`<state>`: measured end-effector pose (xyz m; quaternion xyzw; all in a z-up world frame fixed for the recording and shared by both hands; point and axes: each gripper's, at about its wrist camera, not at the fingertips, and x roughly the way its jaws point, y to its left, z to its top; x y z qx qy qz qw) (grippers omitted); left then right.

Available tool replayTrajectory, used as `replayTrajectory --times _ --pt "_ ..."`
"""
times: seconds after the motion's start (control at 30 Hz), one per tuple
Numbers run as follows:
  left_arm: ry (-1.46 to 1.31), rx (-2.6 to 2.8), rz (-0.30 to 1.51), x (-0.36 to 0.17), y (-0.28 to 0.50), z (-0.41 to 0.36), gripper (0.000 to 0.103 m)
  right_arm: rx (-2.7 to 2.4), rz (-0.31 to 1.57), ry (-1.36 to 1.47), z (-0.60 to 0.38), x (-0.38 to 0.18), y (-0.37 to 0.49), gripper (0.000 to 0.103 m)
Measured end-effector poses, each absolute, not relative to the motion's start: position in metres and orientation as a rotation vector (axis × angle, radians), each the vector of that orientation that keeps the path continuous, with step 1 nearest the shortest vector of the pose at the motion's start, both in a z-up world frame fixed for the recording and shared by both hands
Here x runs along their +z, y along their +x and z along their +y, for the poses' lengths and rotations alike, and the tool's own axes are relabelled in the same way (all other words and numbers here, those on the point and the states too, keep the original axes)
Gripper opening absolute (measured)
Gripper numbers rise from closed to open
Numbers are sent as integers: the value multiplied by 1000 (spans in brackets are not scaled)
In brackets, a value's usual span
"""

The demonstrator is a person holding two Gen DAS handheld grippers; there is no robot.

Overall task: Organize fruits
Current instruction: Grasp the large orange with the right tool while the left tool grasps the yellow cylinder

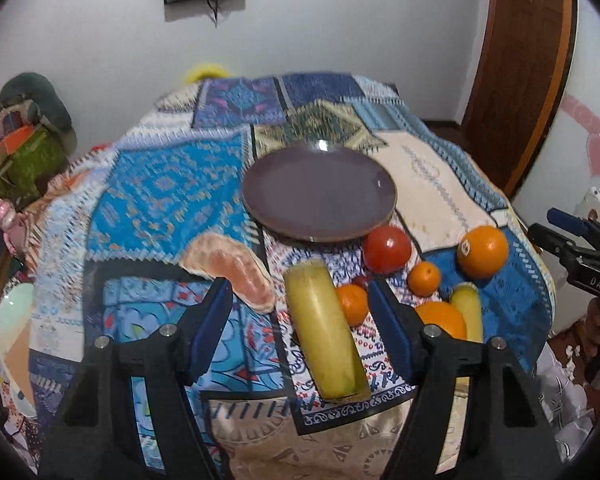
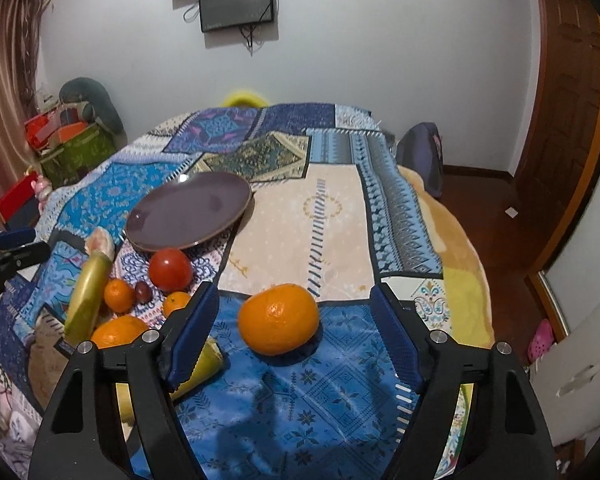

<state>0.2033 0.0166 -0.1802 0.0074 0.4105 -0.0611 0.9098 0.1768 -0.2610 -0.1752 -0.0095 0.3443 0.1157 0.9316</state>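
A yellow-green banana [image 1: 324, 328] lies lengthwise between the blue pads of my left gripper [image 1: 300, 292], which is open, with a gap on both sides. A peeled pomelo slice [image 1: 232, 268] lies just left of it. The purple plate [image 1: 320, 196] is bare, with a tomato [image 1: 387, 248] at its near rim. A large orange [image 2: 278, 320] sits between the fingers of my open right gripper [image 2: 294, 296], untouched. Smaller oranges [image 2: 119, 295], a second banana piece [image 2: 206, 364] and a small dark red fruit [image 2: 142, 290] lie to its left.
The fruit lies on a round table under a patchwork cloth [image 2: 332, 216]. A wooden door [image 2: 568, 120] stands at the right. Boxes and clutter [image 2: 76, 140] fill the far left corner. A dark bag [image 2: 420, 152] sits beyond the table's far right edge.
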Motion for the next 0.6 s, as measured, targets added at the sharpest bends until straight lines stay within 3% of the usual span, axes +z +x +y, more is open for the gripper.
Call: replayTrajectory --times 0.6 --pt "-31 -155 1030 -240 230 12 70 296 890 10 -247 -230 213 75"
